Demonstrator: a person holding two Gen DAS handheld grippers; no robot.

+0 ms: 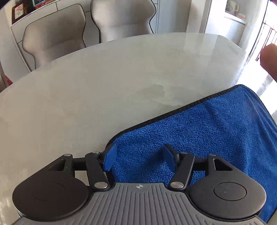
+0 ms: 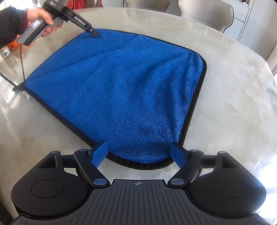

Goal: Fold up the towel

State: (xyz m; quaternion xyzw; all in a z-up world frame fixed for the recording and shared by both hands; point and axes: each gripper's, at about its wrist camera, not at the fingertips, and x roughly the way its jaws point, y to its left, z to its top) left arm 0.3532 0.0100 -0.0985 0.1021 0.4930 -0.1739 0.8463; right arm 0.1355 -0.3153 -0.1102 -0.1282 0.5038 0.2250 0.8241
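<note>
A blue towel [image 2: 117, 86] with a black hem lies spread on the pale marble table [image 2: 233, 103], folded over so two hemmed edges stack. My right gripper [image 2: 138, 154] is open, its blue fingers straddling the towel's near corner just above the table. My left gripper [image 1: 139, 159] is open over another corner of the towel [image 1: 207, 129], with the left finger at the hem. In the right wrist view the left gripper [image 2: 94, 32] shows at the towel's far corner, its tip touching the cloth, held by a hand.
Two grey chairs [image 1: 55, 38] stand behind the table's far edge. A cable [image 2: 21, 60] runs from the left gripper's handle down over the table edge. A hand [image 1: 270, 60] shows blurred at the right. A shelf unit [image 1: 22, 12] stands behind the chairs.
</note>
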